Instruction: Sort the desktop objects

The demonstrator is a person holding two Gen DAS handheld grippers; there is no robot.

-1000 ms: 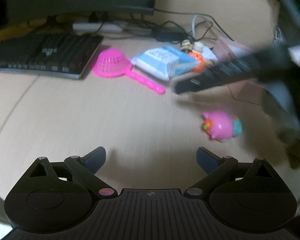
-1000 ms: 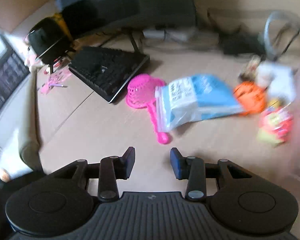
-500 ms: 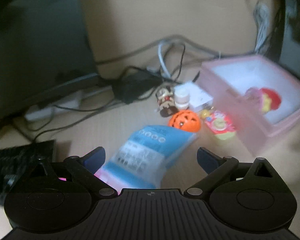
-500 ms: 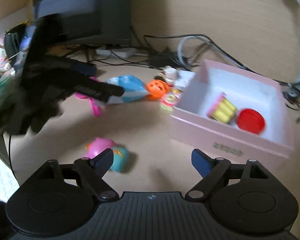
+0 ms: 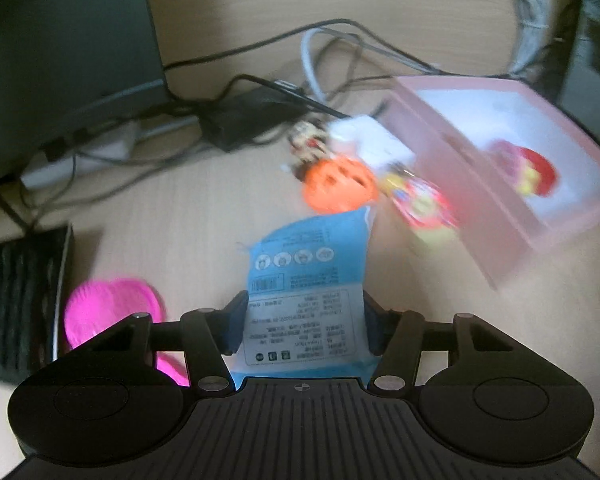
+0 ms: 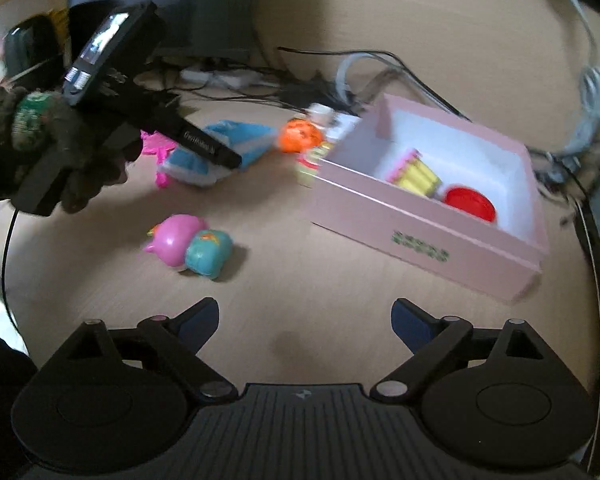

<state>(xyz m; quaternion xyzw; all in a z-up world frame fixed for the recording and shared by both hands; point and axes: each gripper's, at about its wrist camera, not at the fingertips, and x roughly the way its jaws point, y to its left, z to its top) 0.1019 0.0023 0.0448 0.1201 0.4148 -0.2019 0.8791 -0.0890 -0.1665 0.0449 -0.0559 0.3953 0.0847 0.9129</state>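
Our left gripper point(image 5: 302, 326) is closing on the blue wipes packet point(image 5: 306, 280), its long axis running toward the pink box point(image 5: 496, 200) ahead-right. Our right gripper point(image 6: 305, 322), opening and empty, hovers nearer that box.

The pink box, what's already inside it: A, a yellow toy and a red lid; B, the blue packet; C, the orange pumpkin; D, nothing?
A: in the pink box lie a yellow toy and a red lid.
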